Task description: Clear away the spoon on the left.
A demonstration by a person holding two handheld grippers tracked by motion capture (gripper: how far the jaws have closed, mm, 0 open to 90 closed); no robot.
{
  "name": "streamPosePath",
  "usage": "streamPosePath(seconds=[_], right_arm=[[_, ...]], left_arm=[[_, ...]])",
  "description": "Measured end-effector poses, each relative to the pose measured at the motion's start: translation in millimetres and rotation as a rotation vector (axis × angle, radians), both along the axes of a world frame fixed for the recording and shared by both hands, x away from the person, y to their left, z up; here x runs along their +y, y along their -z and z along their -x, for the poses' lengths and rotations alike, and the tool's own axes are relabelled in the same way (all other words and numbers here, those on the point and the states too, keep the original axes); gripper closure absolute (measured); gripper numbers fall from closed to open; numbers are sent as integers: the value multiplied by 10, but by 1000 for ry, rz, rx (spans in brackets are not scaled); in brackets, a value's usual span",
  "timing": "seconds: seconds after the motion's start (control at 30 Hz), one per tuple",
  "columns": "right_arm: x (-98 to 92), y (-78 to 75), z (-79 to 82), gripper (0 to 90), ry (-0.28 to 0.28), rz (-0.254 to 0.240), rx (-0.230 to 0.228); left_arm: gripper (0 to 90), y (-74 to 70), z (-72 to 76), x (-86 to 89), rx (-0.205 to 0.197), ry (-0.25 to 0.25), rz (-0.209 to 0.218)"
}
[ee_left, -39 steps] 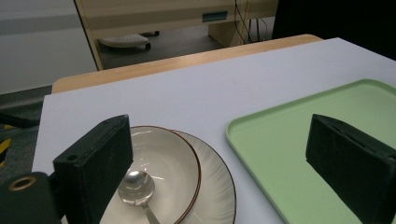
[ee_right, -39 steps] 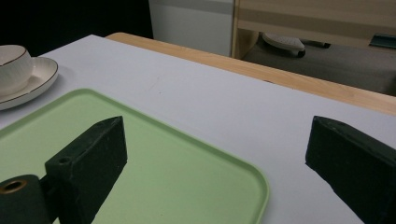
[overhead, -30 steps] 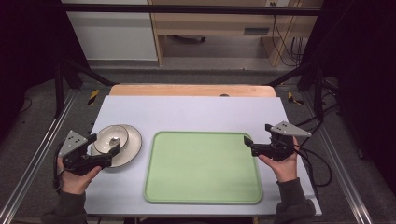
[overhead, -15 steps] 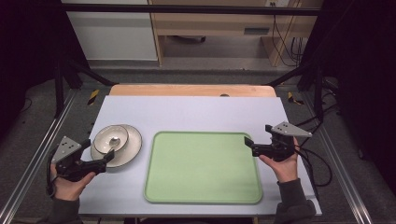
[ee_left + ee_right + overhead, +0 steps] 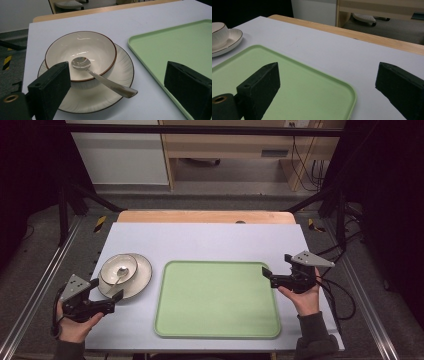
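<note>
— Where do your grippers stand?

— Your left gripper [image 5: 106, 295] sits at the table's [image 5: 210, 237] near-left corner, jaws spread wide with nothing between them, just short of the plate [image 5: 100, 98]. Your right gripper [image 5: 267, 275] (jaws likewise apart and empty) hovers at the tray's [image 5: 217, 300] right edge.

— And the dishes?

— The bowl [image 5: 80, 53] rests on the plate, left of the green tray. The spoon [image 5: 100, 78] lies in the bowl, handle slanting out over its rim towards your left gripper.

Spoon [image 5: 100, 76] rests in bowl [image 5: 81, 53] on plate [image 5: 120, 75], beside green tray [image 5: 180, 47].
</note>
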State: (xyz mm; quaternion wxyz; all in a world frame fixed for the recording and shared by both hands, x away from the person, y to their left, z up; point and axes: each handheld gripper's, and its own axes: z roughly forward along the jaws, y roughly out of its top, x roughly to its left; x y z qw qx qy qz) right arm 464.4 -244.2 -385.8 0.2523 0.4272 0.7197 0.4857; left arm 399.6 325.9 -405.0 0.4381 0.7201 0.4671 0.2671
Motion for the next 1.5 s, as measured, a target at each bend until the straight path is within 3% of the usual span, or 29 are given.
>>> streamPosePath(seconds=[0.17,0.5,0.83,1.5], right_arm=[[0,4,-2,59,-1,2,3],[1,21,-15,59,-3,10,9],[7,32,-24,59,-9,15,16],[30,60,-43,59,-18,22,32]], left_arm=[[92,49,-6,4,6,2,-26],[185,158,-56,21,18,7,-38],[426,178,-49,46,-4,-1,-34],[669,174,-45,50,-8,0,-24]])
